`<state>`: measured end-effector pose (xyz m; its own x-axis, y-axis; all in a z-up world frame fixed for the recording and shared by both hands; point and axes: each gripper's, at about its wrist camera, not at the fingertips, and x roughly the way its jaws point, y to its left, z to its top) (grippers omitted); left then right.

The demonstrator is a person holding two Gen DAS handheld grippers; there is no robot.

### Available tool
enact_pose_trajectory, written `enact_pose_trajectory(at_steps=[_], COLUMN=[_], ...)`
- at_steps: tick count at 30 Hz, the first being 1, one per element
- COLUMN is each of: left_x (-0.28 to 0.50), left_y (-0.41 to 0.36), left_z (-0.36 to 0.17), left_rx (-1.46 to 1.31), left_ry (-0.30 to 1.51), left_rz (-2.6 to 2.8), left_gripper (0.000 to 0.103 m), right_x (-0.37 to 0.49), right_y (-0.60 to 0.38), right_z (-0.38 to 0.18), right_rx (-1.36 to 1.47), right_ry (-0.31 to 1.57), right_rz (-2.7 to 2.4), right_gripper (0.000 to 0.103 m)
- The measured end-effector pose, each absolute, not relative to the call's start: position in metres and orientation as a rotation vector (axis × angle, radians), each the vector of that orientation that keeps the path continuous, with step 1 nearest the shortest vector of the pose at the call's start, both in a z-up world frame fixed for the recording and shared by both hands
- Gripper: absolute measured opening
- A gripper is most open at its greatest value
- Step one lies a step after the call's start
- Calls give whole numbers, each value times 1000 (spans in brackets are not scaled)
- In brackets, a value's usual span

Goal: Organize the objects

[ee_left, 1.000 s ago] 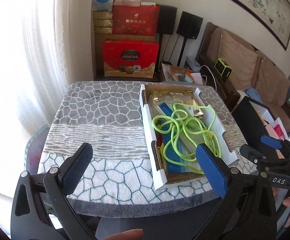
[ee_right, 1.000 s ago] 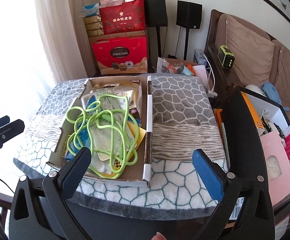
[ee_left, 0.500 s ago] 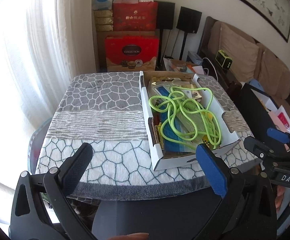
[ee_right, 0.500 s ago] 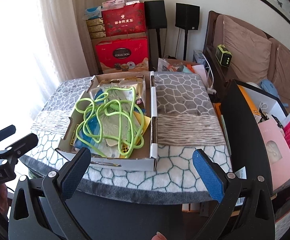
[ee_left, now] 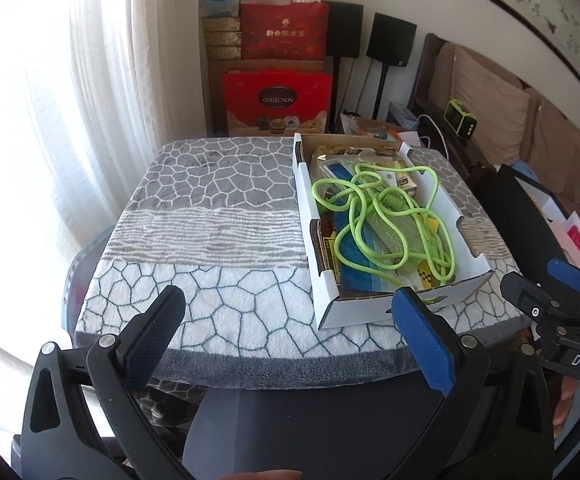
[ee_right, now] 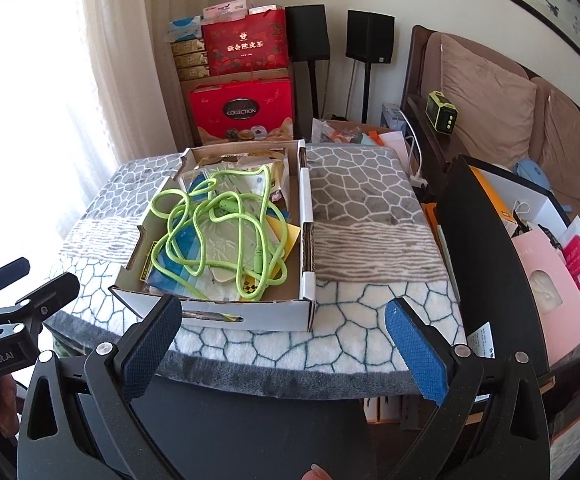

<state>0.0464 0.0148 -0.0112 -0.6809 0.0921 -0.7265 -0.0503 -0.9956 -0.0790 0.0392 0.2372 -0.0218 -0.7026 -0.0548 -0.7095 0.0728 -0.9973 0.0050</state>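
A shallow white cardboard box [ee_left: 325,292] [ee_right: 250,314] sits on the towel-covered table [ee_left: 218,224] [ee_right: 369,216]. A tangled bright green cable [ee_left: 381,216] [ee_right: 218,232] lies on top of flat packets, blue and pale green, inside the box. My left gripper [ee_left: 290,340] is open and empty, held off the table's near edge, left of the box. My right gripper [ee_right: 286,344] is open and empty, off the near edge, in front of the box's right corner. Each gripper shows at the side of the other's view, the right one [ee_left: 549,300] and the left one [ee_right: 18,292].
Red gift boxes [ee_left: 278,100] and two black speakers [ee_right: 369,36] stand against the far wall. A sofa with cushions [ee_right: 489,96] is at the right. A black-sided open box with papers and a pink bag [ee_right: 529,264] stands right of the table. A curtain [ee_left: 90,80] hangs at the left.
Both grippers have pulled back and away from the table, so the box and table look farther off. Both stay open and empty. The box and cable have not moved.
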Motion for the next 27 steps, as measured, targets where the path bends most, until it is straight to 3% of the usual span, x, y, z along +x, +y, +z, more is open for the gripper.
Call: enact_pose_trajectory(at_steps=[27], left_x=[47], left_y=[13], left_z=[-15], left_rx=[-1209], left_ry=[-59], left_rz=[2843], left_gripper=[103], right_x=[47], right_y=[232], right_z=[-20], right_rx=[1135], right_ry=[62], right_rz=[-2885], right_gripper=[102])
